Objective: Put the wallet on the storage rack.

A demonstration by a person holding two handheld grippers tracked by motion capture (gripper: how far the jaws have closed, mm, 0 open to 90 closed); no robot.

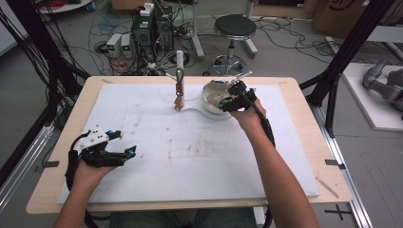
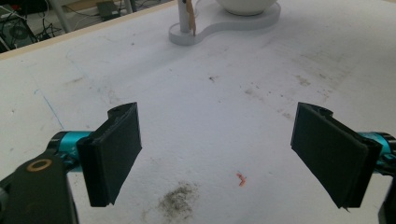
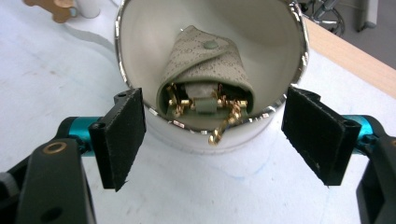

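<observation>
Overhead, a white mat [image 1: 142,142] is seen spread over the wooden table [image 1: 304,123], and at its far edge a white stand base [image 1: 199,110] is set, carrying a bowl [image 1: 214,97] at one end and a thin post [image 1: 179,61] at the other, from which a small brown object [image 1: 178,97], too small to be identified, is hung. Nothing is placed between the right gripper [image 1: 236,97] and the bowl. From the right gripper view, a pale green pouch [image 3: 205,60] with a snap button is seen lying inside the bowl [image 3: 140,28], its gold chain [image 3: 224,123] spilling over the near rim. The right gripper [image 3: 212,130] is held released just in front of that rim, its pads apart on either side and clear of bowl and chain. The left gripper [image 1: 116,152] is held spread wide over bare mat, well apart from the stand, with nothing between its pads [image 2: 116,149]; dark smudges and a small red scrap [image 2: 241,178] are visible below.
</observation>
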